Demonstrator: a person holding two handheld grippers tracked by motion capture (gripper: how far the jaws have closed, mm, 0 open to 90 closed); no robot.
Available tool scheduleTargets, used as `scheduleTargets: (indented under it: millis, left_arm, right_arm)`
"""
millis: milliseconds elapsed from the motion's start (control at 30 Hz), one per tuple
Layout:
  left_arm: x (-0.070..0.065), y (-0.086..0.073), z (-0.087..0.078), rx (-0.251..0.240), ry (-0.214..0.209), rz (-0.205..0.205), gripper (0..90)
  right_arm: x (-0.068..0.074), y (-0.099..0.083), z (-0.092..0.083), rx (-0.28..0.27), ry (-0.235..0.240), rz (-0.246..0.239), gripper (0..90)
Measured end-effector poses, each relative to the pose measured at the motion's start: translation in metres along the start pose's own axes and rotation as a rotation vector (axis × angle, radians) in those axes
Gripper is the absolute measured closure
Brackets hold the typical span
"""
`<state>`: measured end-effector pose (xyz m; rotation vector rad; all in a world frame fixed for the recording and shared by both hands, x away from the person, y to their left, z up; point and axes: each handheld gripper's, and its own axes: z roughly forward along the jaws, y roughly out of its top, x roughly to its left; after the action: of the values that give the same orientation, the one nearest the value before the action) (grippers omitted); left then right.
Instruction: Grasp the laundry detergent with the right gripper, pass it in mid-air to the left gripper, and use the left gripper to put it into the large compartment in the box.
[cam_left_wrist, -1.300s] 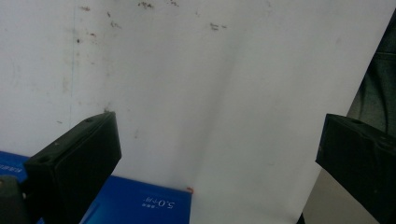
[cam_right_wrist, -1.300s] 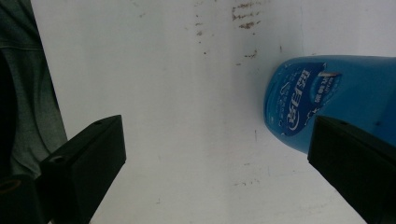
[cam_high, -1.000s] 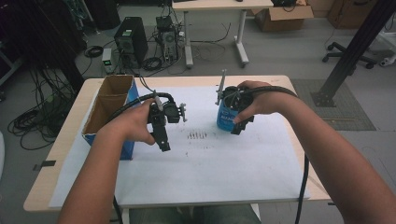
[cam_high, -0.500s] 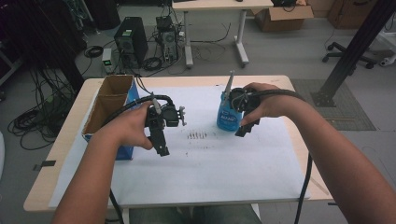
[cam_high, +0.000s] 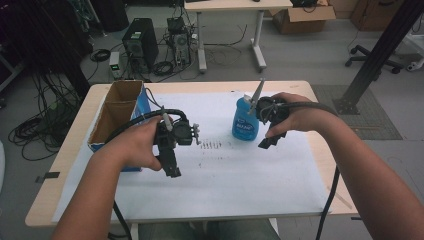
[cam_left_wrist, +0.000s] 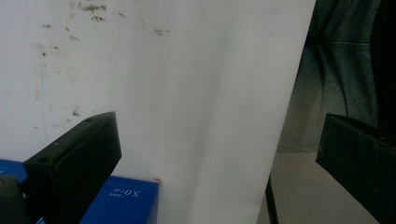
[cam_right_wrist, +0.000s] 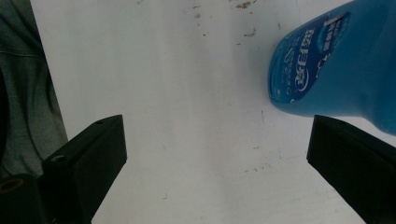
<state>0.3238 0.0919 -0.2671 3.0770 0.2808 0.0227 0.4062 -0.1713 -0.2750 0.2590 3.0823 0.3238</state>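
A blue plastic bottle (cam_high: 245, 120) with a white label stands upright on the white sheet, right of centre. My right gripper (cam_high: 270, 141) hangs just to its right, apart from it, jaws pointing back toward the person. In the right gripper view the right gripper (cam_right_wrist: 215, 140) is open wide over bare sheet, with the bottle (cam_right_wrist: 336, 65) at the upper right, outside the jaws. My left gripper (cam_high: 171, 167) is held above the sheet left of centre. In its own view the left gripper (cam_left_wrist: 219, 135) is open with nothing between the jaws.
An open cardboard box with blue sides (cam_high: 117, 112) stands at the table's left edge, and its blue corner (cam_left_wrist: 121, 200) lies below the left jaws. A white sheet (cam_high: 225, 180) covers the table, with small dark marks (cam_high: 210, 145) at centre. The person's legs lie past the near edge.
The right gripper has come off the blue bottle and moved right and a little toward the person. The bottle stays standing where it was. The left gripper has barely shifted.
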Motion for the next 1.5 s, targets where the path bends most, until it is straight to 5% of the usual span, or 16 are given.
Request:
scheduleTargets:
  millis: [567,800,1200,1500]
  left_arm:
    - [-0.017,0.002,-0.008,-0.003,0.004,0.032,0.2]
    - [-0.017,0.003,-0.007,0.004,0.005,0.040,0.2]
    - [-0.013,0.005,-0.004,0.006,-0.001,0.039,0.2]
    - [-0.011,0.003,-0.002,0.005,-0.006,0.036,0.2]
  right_arm:
    - [-0.018,-0.039,0.008,-0.090,-0.024,0.095,4.8]
    - [-0.024,-0.048,0.012,-0.112,-0.033,0.116,4.9]
    - [-0.038,-0.057,0.026,-0.247,-0.048,0.160,4.4]
    - [-0.047,-0.066,0.037,-0.294,-0.046,0.192,4.3]
